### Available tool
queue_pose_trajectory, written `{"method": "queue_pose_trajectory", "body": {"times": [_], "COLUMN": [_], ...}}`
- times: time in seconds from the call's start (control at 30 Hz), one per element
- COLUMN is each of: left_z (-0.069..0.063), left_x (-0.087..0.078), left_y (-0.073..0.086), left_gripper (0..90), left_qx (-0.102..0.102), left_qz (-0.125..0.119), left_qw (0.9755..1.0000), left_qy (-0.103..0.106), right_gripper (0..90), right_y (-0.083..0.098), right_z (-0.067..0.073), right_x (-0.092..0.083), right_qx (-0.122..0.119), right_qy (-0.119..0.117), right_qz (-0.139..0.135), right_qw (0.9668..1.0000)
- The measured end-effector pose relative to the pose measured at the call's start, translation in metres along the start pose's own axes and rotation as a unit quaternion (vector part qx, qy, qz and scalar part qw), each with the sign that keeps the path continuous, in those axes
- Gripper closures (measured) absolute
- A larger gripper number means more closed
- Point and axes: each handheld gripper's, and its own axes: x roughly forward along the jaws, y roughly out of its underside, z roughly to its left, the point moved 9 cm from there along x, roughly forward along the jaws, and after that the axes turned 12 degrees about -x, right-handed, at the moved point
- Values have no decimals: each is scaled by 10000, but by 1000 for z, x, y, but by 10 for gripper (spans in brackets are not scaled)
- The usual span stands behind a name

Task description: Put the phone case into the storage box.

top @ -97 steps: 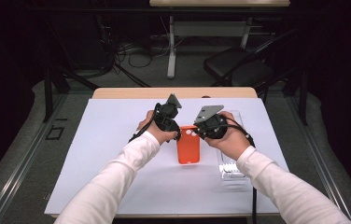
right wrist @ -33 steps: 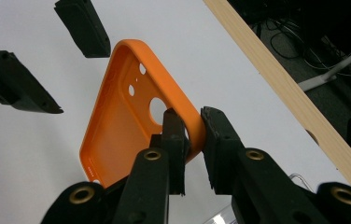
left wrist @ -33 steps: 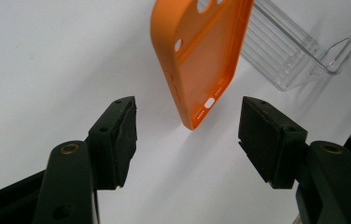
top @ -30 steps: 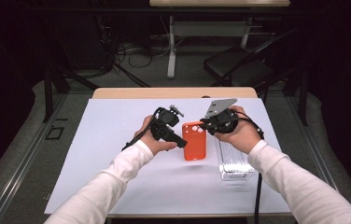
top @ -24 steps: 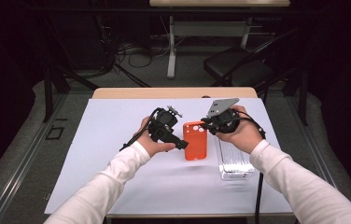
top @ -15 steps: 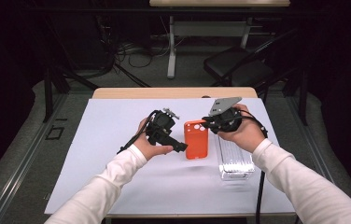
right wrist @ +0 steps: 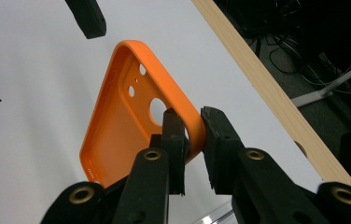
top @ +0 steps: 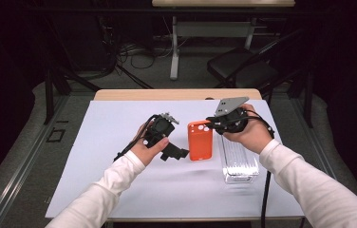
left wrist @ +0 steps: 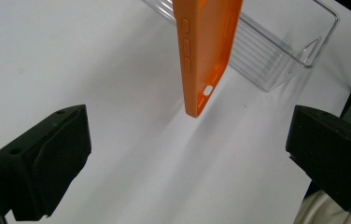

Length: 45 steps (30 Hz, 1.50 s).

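An orange phone case (top: 200,142) hangs over the white table cover between the two hands. My right gripper (top: 213,121) is shut on its upper corner beside the camera holes; in the right gripper view the pads (right wrist: 176,135) pinch the case's rim (right wrist: 122,121). My left gripper (top: 179,153) stands just left of the case, with its jaws wide apart after just opening. In the left gripper view the case's lower edge (left wrist: 206,46) hangs ahead of that gripper (left wrist: 187,149), and nothing touches its pads.
A clear ribbed plastic tray (top: 238,161) lies on the white cover (top: 96,142) under the right hand, and its far end (left wrist: 267,51) lies behind the case. The table's wooden back edge (top: 167,94) lies beyond. A dark chair (top: 243,66) stands on the floor behind.
The left gripper's jaws have come off the case's left edge and spread wide, and that hand has drawn slightly left. The right gripper keeps hold of the case.
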Motion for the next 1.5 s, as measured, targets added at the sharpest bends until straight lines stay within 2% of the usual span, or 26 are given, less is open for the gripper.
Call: {"method": "queue_pose_trajectory", "body": {"times": [0.07, 0.3, 0.8, 0.97, 1.17, 1.33, 1.5], "left_z": [-1, -1, 1, 1, 3, 5, 5], "left_x": [-1, -5, -7, -9, -12, -13, -14], "left_y": [0, 0, 1, 1, 1, 1, 1], "left_gripper": [5, 5, 5, 4, 5, 5, 4], "left_qx": [-42, 55, 78, 83, 88, 43, 47], "left_qz": [-49, -117, -109, -134, -150, -169, -165], "left_qw": [10000, 9999, 9999, 9998, 9998, 9998, 9998], "left_qy": [16, 26, 47, 78, 84, 103, 121], "right_gripper": [798, 798, 798, 798, 799, 799, 799], "right_y": [-1, -5, -10, -9, -6, -2, 6], "right_z": [0, 0, -7, -15, -27, -40, -55], "right_x": [-1, -1, -6, -9, -14, -19, -27], "right_qx": [-32, -103, -254, -175, -134, -95, 42], "right_qy": [-1, -6, -45, -40, 43, 109, 173], "right_qz": [-3, -38, -177, -229, -166, -102, -64], "right_qw": [10000, 9999, 9995, 9996, 9998, 9998, 9998]}}
